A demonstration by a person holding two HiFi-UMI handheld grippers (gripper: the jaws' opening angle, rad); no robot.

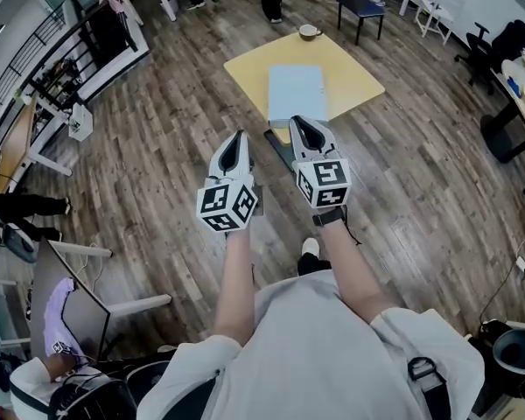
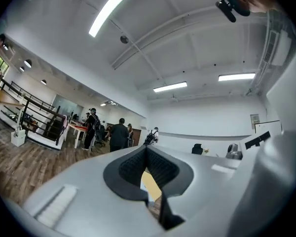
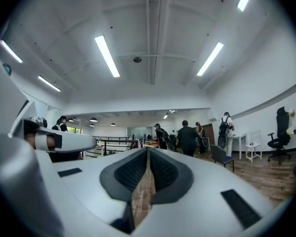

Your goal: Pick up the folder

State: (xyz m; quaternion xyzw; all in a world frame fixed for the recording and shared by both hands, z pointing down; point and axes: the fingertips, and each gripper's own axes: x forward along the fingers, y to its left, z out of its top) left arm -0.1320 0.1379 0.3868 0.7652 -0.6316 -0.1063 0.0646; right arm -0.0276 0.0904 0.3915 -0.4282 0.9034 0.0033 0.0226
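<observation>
Folder, pale blue and closed, lies flat on a low yellow table on the wooden floor, with a cup at the table's far edge. Both grippers are held out level in front of the person, side by side and short of the table. In the head view the folder sits ahead of them and lower down. The right gripper lines up with the folder's near edge, its tip overlapping that edge in the picture. The left gripper points just to the left of the folder, toward the table's near corner. Neither touches the folder. In the left gripper view the left gripper's jaws are pressed together on nothing, and a sliver of yellow table shows below the pads. In the right gripper view the right gripper's jaws are likewise closed and empty, with only floorboards visible through the slit
</observation>
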